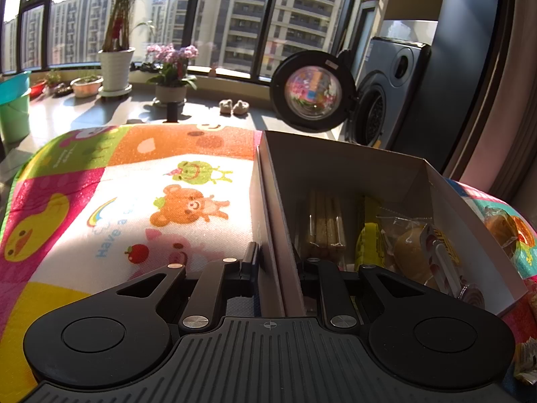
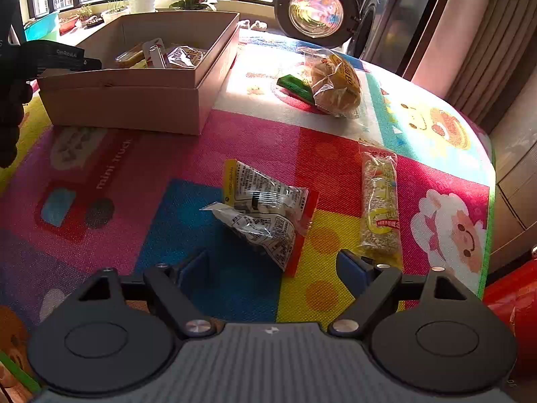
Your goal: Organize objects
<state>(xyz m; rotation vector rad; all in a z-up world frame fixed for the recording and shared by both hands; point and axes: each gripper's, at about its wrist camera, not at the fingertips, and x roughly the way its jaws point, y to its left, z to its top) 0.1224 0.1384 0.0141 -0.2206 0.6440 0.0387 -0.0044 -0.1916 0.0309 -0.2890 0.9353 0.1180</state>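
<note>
left gripper (image 1: 273,262) clamped — right gripper (image 2: 273,268) spread wide

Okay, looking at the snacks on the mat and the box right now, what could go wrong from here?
1. The left gripper is clamped on the thin side wall of the cardboard box; a tug could bend it or tip out the snacks inside.
2. The right gripper is open over two overlapping crinkly packets; it may pinch only one, or crush the contents.
3. The grain bar lies beside one fingertip and could get nudged aside.

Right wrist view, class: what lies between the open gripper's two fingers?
Only bare colourful play mat lies inside the right gripper; the crinkled clear-and-yellow snack packet sits just beyond the fingertips.
</note>
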